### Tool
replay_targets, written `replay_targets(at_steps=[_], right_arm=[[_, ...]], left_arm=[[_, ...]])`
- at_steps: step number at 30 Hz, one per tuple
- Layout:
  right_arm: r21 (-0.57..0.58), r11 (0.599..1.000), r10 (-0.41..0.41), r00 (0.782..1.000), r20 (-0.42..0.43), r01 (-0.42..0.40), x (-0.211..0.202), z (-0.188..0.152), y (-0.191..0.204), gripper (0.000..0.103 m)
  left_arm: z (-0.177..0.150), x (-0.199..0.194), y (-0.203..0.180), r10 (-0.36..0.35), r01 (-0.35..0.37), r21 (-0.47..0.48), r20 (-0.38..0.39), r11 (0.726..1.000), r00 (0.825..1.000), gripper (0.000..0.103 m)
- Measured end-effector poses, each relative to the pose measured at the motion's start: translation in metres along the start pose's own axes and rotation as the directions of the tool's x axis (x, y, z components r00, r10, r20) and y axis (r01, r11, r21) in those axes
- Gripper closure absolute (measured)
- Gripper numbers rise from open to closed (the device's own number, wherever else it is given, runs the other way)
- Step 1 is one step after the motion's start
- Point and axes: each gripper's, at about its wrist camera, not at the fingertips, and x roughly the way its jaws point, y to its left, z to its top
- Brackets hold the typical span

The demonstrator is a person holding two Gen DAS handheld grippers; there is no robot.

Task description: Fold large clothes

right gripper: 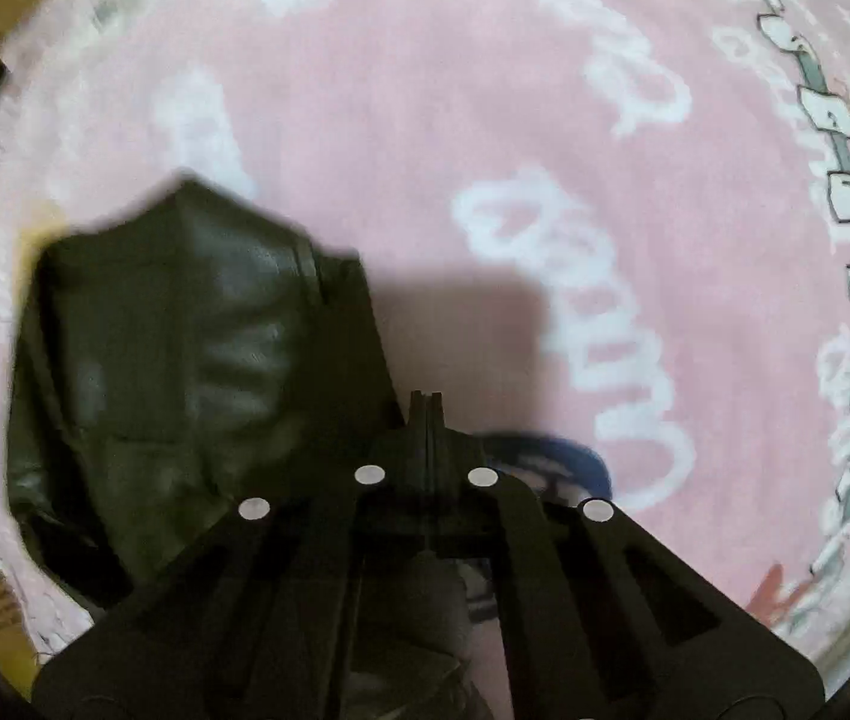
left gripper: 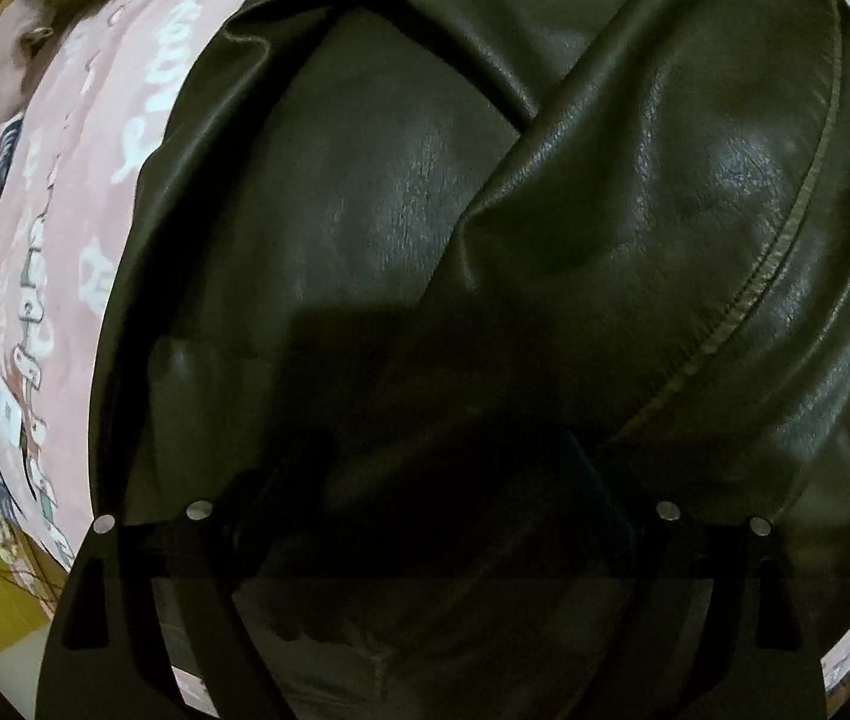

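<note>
Holding my right gripper pressed closed, apparently empty, beside the leather jacket on the pink blanket. My left gripper is spread wide above the jacket. Judged heavy, stiff, slick; best taken at the stitched seam.

Dim indoor light, heavy fisheye bending, dark corners in both views.
Soft glare patches sit on the dark leather jacket, whose lower part sinks into deep shadow. The right wrist view is smeared by motion blur; a hard shadow falls on the pink printed blanket.
</note>
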Motion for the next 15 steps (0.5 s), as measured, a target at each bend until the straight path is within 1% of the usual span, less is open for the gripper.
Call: replay_targets(at_steps=[1, 2, 3, 5, 6, 7, 8, 9, 10, 11, 12, 13, 14, 15], right_arm=[[-0.029, 0.997, 0.076, 0.997, 0.035, -0.075, -0.013, -0.001, -0.002, 0.103], [-0.051, 0.988, 0.15, 0.988, 0.028, -0.148, -0.019, -0.003, -0.003, 0.103], [-0.083, 0.977, 0.199, 0.98, 0.012, -0.198, -0.027, -0.006, 0.0, 0.103], [-0.137, 0.95, 0.28, 0.96, -0.017, -0.28, -0.042, -0.015, 0.009, 0.102], [-0.166, 0.931, 0.322, 0.945, -0.048, -0.326, -0.047, -0.02, 0.017, 0.102], [-0.209, 0.911, 0.345, 0.935, -0.083, -0.355, -0.05, -0.027, 0.029, 0.102], [-0.238, 0.904, 0.342, 0.935, -0.094, -0.354, -0.052, -0.034, 0.04, 0.102], [-0.27, 0.894, 0.337, 0.934, -0.124, -0.358, -0.05, -0.039, 0.051, 0.102], [-0.293, 0.892, 0.307, 0.937, -0.168, -0.345, -0.043, -0.044, 0.065, 0.102], [-0.315, 0.901, 0.239, 0.948, -0.21, -0.297, -0.03, -0.051, 0.073, 0.102], [-0.341, 0.911, 0.164, 0.962, -0.218, -0.232, -0.016, -0.055, 0.078, 0.102], [-0.361, 0.919, 0.095, 0.978, -0.184, -0.157, -0.004, -0.057, 0.079, 0.103], [-0.36, 0.922, 0.081, 0.981, -0.179, -0.141, 0.003, -0.057, 0.079, 0.103], [-0.321, 0.937, 0.081, 0.98, -0.184, -0.138, 0.013, -0.053, 0.073, 0.103]], left_arm=[[0.003, -0.001, 0.0, 0.003, -0.003, 0.009, 0.001, 1.0, 1.0, 0.021], [0.009, -0.004, 0.003, 0.019, -0.019, 0.016, 0.009, 1.0, 1.0, 0.021], [0.014, -0.005, 0.004, 0.041, -0.042, 0.02, 0.018, 0.999, 0.999, 0.021], [0.023, -0.007, 0.01, 0.077, -0.078, 0.02, 0.03, 0.997, 0.997, 0.021], [0.028, -0.006, 0.014, 0.078, -0.078, 0.015, 0.022, 0.997, 0.997, 0.021], [0.033, -0.005, 0.016, 0.068, -0.068, 0.006, 0.01, 0.998, 0.998, 0.021], [0.039, -0.005, 0.018, 0.062, -0.062, -0.003, -0.003, 0.998, 0.998, 0.021], [0.042, -0.004, 0.016, 0.063, -0.063, -0.005, -0.007, 0.998, 0.998, 0.021], [0.045, -0.005, 0.019, 0.067, -0.067, -0.004, -0.007, 0.998, 0.998, 0.021], [0.048, -0.005, 0.018, 0.08, -0.08, 0.0, -0.009, 0.997, 0.997, 0.021], [0.05, -0.006, 0.018, 0.088, -0.088, 0.005, -0.015, 0.996, 0.996, 0.021], [0.052, -0.005, 0.016, 0.097, -0.097, 0.011, -0.018, 0.995, 0.995, 0.021], [0.051, -0.005, 0.016, 0.104, -0.104, 0.015, -0.015, 0.995, 0.994, 0.021], [0.052, -0.005, 0.014, 0.115, -0.114, 0.019, -0.011, 0.993, 0.993, 0.02]])
